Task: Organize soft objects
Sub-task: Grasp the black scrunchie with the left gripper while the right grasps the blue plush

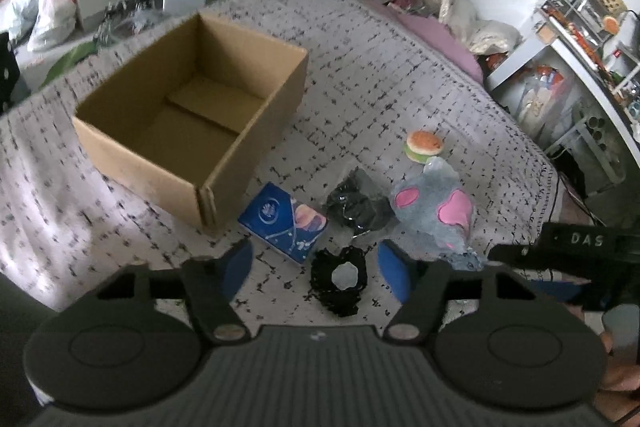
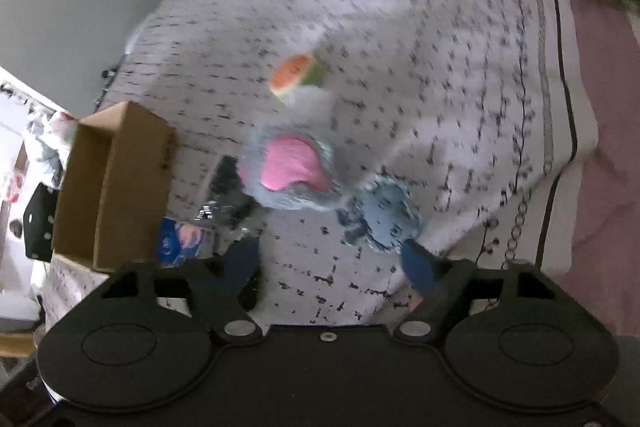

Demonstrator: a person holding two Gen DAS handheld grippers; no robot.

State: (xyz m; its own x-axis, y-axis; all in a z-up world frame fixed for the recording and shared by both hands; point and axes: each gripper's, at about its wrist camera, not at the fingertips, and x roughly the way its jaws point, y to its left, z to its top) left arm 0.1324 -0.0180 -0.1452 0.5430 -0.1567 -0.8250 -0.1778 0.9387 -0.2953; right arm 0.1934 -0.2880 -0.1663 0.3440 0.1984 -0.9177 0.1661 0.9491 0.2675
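On the patterned bedspread (image 1: 400, 67) my left gripper (image 1: 316, 271) hangs open over a black scrunchie (image 1: 340, 283), which lies between the blue pads (image 1: 394, 275) without touching them. Beyond it lie a blue tissue pack (image 1: 284, 223), a black crinkly bag (image 1: 356, 203), a grey plush with pink ears (image 1: 432, 207) and a burger toy (image 1: 424, 145). The open cardboard box (image 1: 192, 107) stands to the left. My right gripper (image 2: 332, 263) is open above bare bedspread. A light blue scrunchie (image 2: 384, 219) lies just beyond its right finger, and the plush (image 2: 292, 167) is farther off.
A black piece of the other gripper marked with letters (image 1: 580, 241) reaches in from the right. A white shelf unit (image 1: 568, 67) full of clutter stands past the bed's right edge, and bags and a pink pillow (image 1: 436, 35) lie at the far end. The right wrist view is blurred.
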